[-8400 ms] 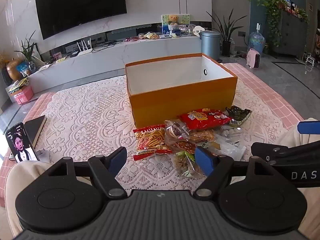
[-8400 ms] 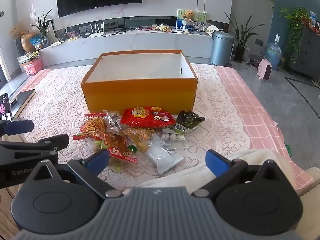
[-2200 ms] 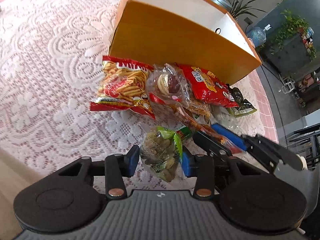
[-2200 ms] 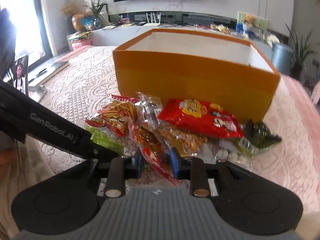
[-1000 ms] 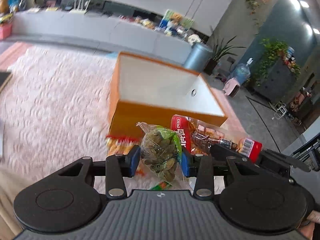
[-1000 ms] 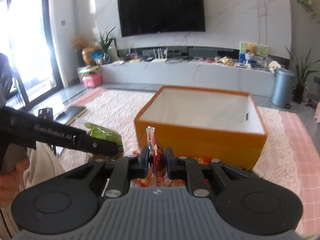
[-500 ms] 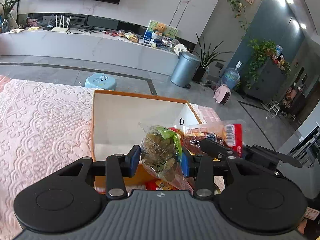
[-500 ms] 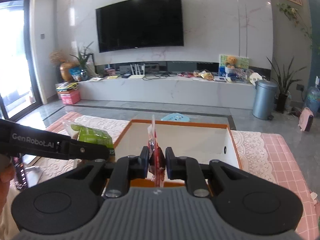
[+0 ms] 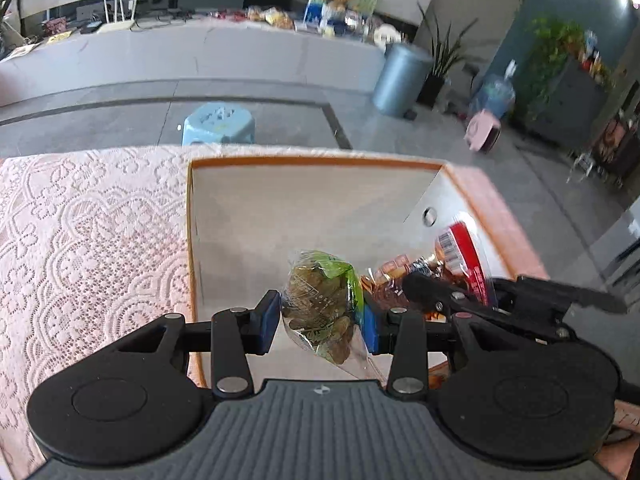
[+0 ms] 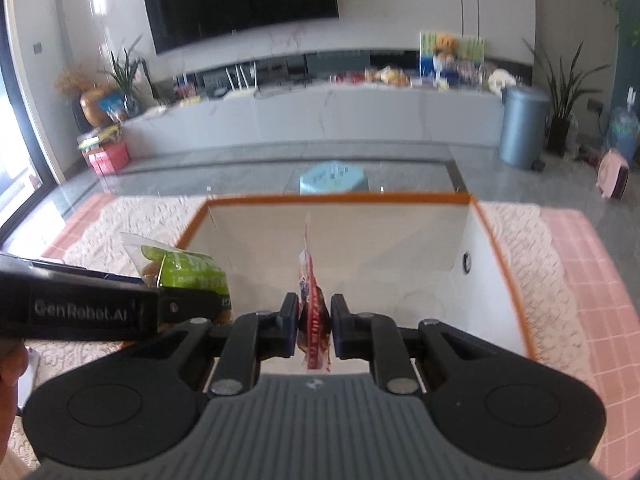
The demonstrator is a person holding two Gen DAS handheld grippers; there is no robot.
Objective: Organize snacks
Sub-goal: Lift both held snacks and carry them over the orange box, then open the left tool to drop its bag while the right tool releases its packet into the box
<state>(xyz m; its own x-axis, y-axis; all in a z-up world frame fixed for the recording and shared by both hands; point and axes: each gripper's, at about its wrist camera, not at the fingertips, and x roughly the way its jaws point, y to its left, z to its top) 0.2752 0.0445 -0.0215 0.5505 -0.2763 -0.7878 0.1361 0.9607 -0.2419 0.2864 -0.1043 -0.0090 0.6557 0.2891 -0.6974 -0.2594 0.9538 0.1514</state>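
My left gripper (image 9: 320,320) is shut on a clear and green snack bag (image 9: 322,304) and holds it over the open orange box (image 9: 192,240), whose white inside looks bare. My right gripper (image 10: 314,330) is shut on a red snack packet (image 10: 312,312), seen edge-on, also over the box (image 10: 500,264). The red packet (image 9: 460,252) and right gripper show at the right of the left wrist view. The green bag (image 10: 188,272) and left gripper show at the left of the right wrist view.
The box stands on a table with a white lace cloth (image 9: 80,240) over pink check (image 10: 592,280). Beyond the table are a blue stool (image 10: 334,178), a grey bin (image 10: 522,132) and a long white TV bench (image 10: 320,116).
Both grippers have moved forward and tilted down over the box with their snacks. The box inside now fills more of each view.
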